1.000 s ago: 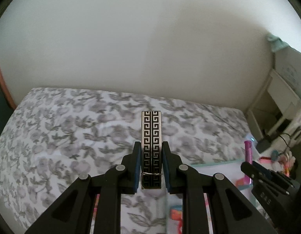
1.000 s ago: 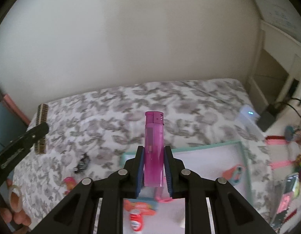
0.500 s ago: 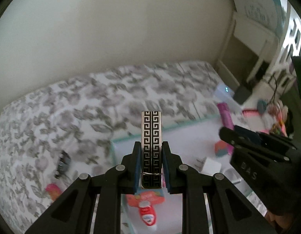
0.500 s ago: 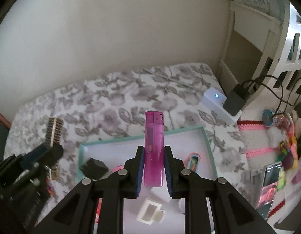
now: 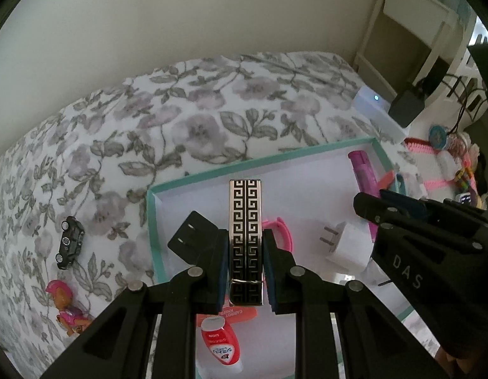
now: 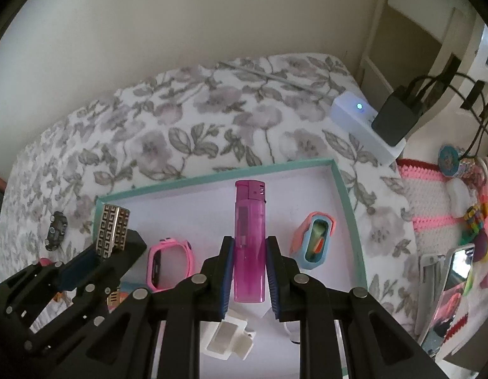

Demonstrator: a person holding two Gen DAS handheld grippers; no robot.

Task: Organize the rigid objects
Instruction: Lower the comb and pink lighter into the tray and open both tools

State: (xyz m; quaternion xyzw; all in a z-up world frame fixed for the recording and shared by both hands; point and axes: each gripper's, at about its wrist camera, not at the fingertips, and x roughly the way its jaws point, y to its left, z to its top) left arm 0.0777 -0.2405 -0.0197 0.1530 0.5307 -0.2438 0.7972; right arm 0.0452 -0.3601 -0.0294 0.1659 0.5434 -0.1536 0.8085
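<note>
My left gripper (image 5: 245,246) is shut on a black-and-silver lighter with a Greek-key pattern (image 5: 245,221), held upright over the left part of a teal-rimmed white tray (image 5: 244,167). My right gripper (image 6: 249,262) is shut on a pink translucent lighter (image 6: 249,221), held upright over the tray's middle (image 6: 218,177). Each gripper shows in the other's view: the right gripper (image 5: 370,202) and the left gripper (image 6: 111,246). In the tray lie a black plug (image 5: 193,237), a white plug (image 5: 345,246), a pink watch (image 6: 168,265), a coral-and-blue case (image 6: 313,243) and a red-capped bottle (image 5: 221,344).
The tray rests on a floral bedspread (image 5: 196,126). A toy car (image 5: 68,241) and a small doll (image 5: 67,309) lie left of the tray. A white power strip with a black adapter (image 6: 367,126) and a phone (image 6: 446,284) are on the right, by a crocheted mat (image 6: 427,195).
Both grippers have moved forward and down over the tray, each keeping its lighter. The tray and its contents now fill the lower part of both views.
</note>
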